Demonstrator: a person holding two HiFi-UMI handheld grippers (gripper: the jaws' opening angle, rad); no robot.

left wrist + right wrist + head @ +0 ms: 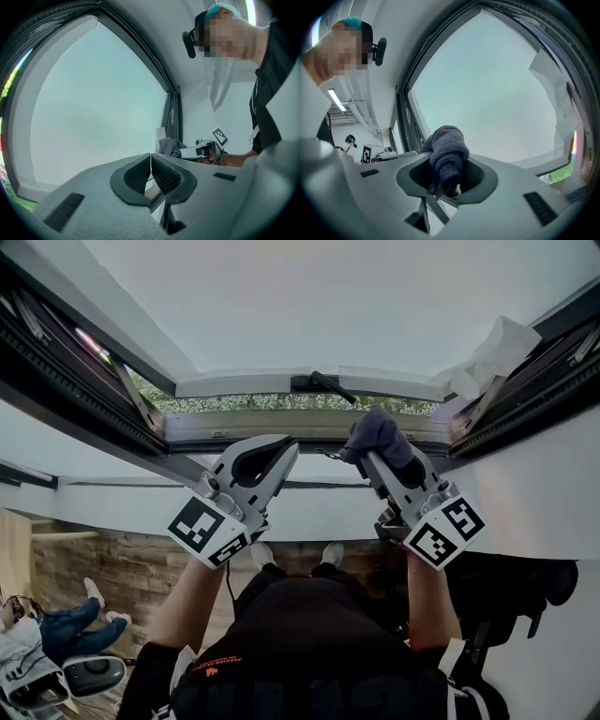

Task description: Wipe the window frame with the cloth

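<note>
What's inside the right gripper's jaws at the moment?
A bunched dark grey knitted cloth fills the right gripper, which is shut on it, with the cloth's bulk sticking out past the tips. The cloth hides whatever else might sit between the jaws.

open gap (234, 402) along window frame (281, 427), black handle (328, 385) jutting mid-gap; crumpled white sheet (492, 352) crowding right corner

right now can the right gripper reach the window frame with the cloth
Probably yes: the right gripper is shut on the cloth, held up close by the window frame, with nothing visible between them.
</note>
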